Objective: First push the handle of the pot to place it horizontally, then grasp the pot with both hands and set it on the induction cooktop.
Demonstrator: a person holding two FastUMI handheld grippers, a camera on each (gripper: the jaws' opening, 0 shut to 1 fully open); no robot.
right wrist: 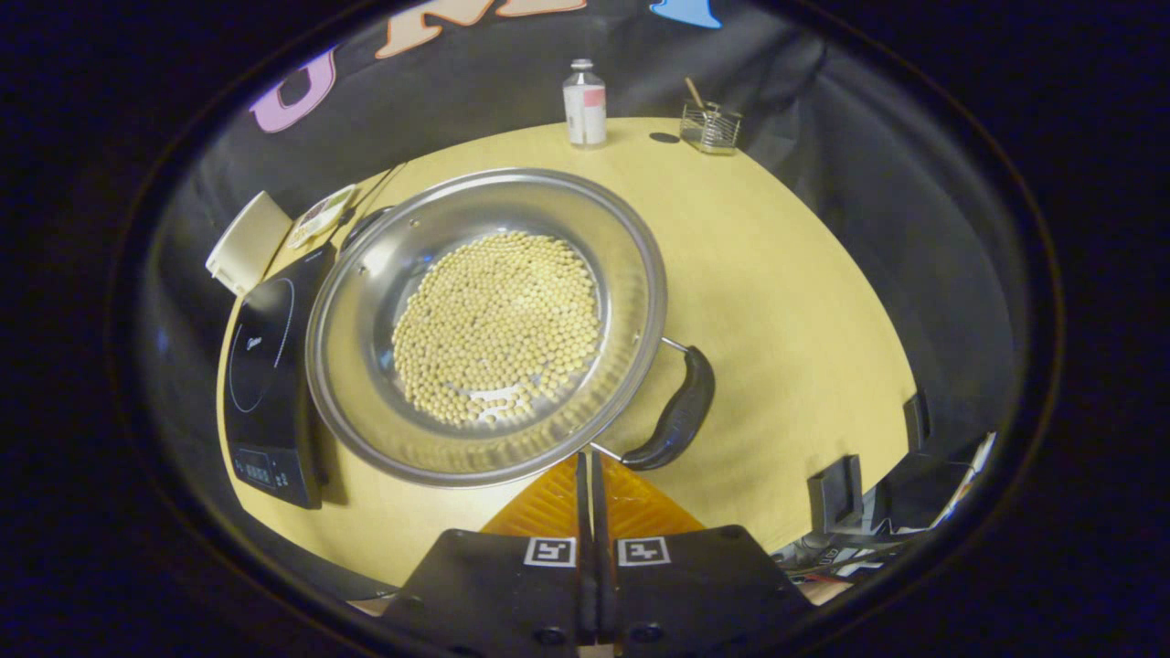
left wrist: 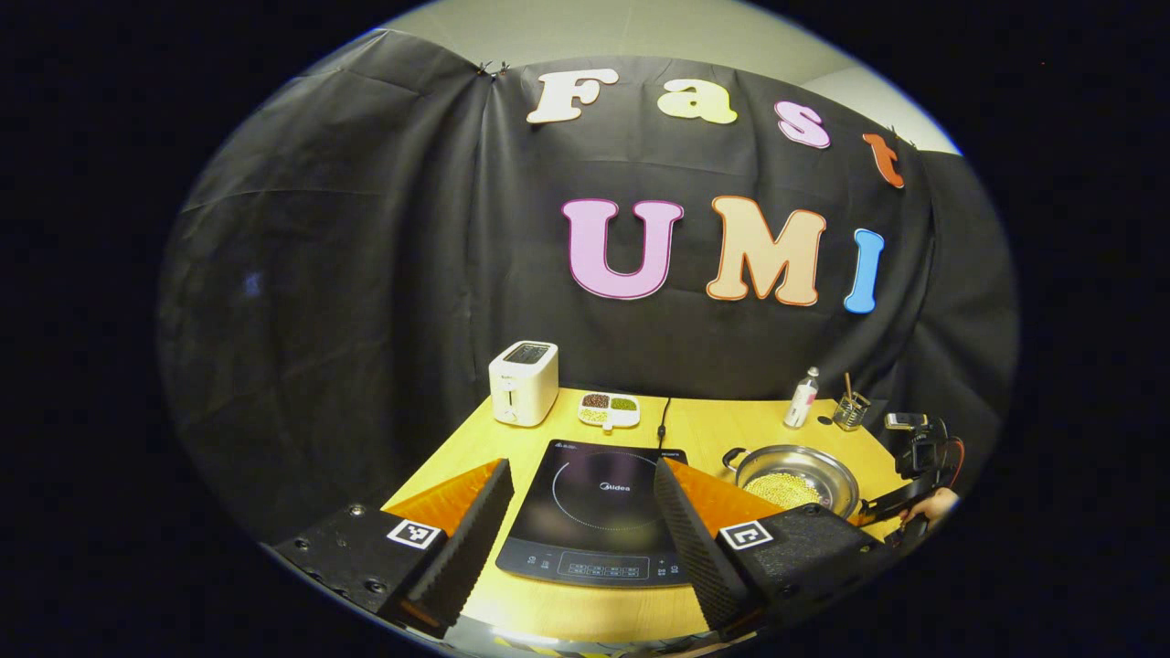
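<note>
The pot [right wrist: 484,324] is sitting on the yellow table [right wrist: 777,302], right in front of your right gripper [right wrist: 589,466] and a little below it. It is full of small pale beans [right wrist: 498,329]. The pot is beside the induction cooktop [right wrist: 270,366], not on it yet. From your right gripper, the cooktop is lying off to the left, past the pot.

The black handle [right wrist: 678,413] is sticking out just ahead of your right gripper, a bit to its right. The handle is tilted, so I think you are getting ready to push it flat first. That is probably why you are keeping these fingers pressed together: closed fingers make one firm tip for pushing. They are pinching nothing. The tips are very near the pot's rim and the thin wire of the handle, but I cannot tell if they are touching.

Your left gripper [left wrist: 585,521] is hanging back, with the cooktop [left wrist: 599,521] straight in front of it. Its fingers are spread wide apart and are holding nothing. I think it is waiting for the two-hand lift. The pot [left wrist: 795,480] is off to its right.

Farther from your left gripper, a white toaster [left wrist: 523,384] and a small dish of beans [left wrist: 610,409] are standing behind the cooktop. Far beyond your right gripper, a bottle [right wrist: 584,103] and a wire holder [right wrist: 710,126] are standing by the table's back edge.
</note>
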